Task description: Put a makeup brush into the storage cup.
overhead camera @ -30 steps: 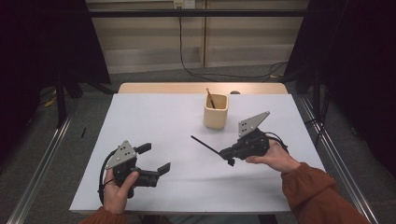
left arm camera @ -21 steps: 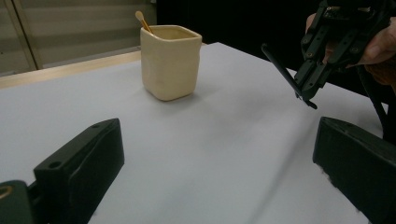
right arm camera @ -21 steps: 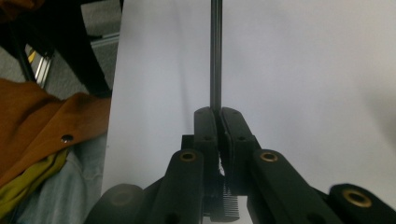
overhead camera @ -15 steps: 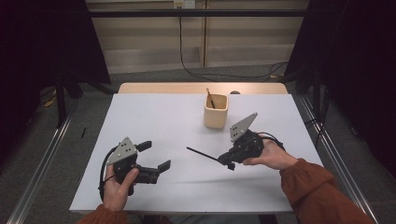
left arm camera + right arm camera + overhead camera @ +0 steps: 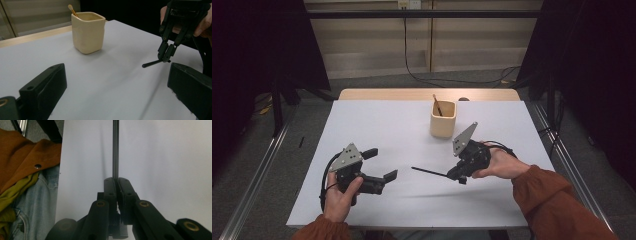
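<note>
A: What's nearest?

B: The left gripper [image 5: 379,165], at eight o'clock on the table [image 5: 377,120], jaws wide and empty. At four o'clock, the right gripper [image 5: 458,176] pinches a thin black stick [image 5: 428,171], lifted, pointing nine o'clock.

A: Best approach?

B: I'd swing its tip toward twelve o'clock, tilt it upright over the cream square cup [image 5: 443,119] beside the wooden stick [image 5: 437,104], then lower gently.

stick [image 5: 428,172]: thin, dark, straight
pose: nearly level, just above the white tabletop [image 5: 377,125]
hold: one end clamped in right gripper [image 5: 458,177]
</note>
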Demonstrator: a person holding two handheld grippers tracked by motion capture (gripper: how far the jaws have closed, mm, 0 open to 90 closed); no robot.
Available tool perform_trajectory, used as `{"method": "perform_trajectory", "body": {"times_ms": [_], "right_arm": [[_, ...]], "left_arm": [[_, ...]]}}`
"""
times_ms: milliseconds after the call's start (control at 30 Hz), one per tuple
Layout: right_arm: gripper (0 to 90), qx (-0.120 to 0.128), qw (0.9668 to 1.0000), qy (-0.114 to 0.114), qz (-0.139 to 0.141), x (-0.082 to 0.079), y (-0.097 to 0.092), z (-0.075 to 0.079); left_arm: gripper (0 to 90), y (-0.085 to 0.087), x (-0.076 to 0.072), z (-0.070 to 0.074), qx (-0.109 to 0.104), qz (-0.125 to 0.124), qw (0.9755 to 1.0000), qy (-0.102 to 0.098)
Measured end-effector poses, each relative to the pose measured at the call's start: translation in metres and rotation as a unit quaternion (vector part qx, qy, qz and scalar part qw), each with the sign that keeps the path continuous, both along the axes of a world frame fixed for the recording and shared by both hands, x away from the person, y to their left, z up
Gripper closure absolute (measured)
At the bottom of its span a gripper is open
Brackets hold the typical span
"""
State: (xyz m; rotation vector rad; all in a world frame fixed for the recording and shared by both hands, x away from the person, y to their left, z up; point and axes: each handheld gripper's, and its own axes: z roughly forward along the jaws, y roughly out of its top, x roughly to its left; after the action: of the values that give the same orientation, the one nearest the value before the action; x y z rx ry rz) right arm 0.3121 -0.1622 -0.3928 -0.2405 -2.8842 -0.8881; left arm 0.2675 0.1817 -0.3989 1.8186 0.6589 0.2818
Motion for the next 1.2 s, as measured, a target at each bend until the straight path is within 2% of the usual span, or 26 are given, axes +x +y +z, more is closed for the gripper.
{"method": "perform_trajectory", "body": {"times_ms": [200,233,367,433,567,667,767,833,933,1200], "right_arm": [[85.6,-0.037,0.9992,0.011,0.012,0.000,0.005,-0.001],[85.6,-0.045,0.9988,0.013,0.013,-0.001,0.005,-0.001],[85.6,-0.063,0.9977,0.016,0.019,-0.001,0.008,-0.001],[85.6,-0.079,0.9967,0.010,0.020,-0.001,0.009,-0.002],[85.6,-0.116,0.9929,0.012,0.027,-0.002,0.013,-0.004],[85.6,-0.126,0.9912,0.014,0.037,-0.004,0.017,-0.005],[85.6,-0.123,0.9914,0.016,0.042,-0.003,0.018,-0.005],[85.6,-0.130,0.9905,0.019,0.042,-0.004,0.018,-0.006],[85.6,-0.128,0.9907,0.017,0.043,-0.004,0.019,-0.007],[85.6,-0.122,0.9913,0.015,0.048,-0.004,0.021,-0.007]], "left_arm": [[2.1,-0.005,0.002,0.004,0.002,-0.013,0.9999,-0.003],[2.0,-0.005,0.003,0.005,0.007,-0.014,0.9999,-0.002],[2.1,-0.006,0.004,0.010,0.006,-0.040,0.9991,0.011],[2.1,-0.007,0.004,0.011,0.015,-0.043,0.9989,0.009],[2.1,-0.010,0.005,0.011,0.023,-0.053,0.9983,0.013],[2.1,-0.012,0.006,0.010,0.029,-0.062,0.9975,0.018],[2.1,-0.014,0.007,0.011,0.038,-0.073,0.9963,0.026],[2.1,-0.015,0.008,0.012,0.047,-0.080,0.9954,0.024],[2.0,-0.016,0.008,0.014,0.048,-0.085,0.9949,0.025],[2.3,-0.033,0.012,0.022,0.077,-0.118,0.9897,0.027]]}}
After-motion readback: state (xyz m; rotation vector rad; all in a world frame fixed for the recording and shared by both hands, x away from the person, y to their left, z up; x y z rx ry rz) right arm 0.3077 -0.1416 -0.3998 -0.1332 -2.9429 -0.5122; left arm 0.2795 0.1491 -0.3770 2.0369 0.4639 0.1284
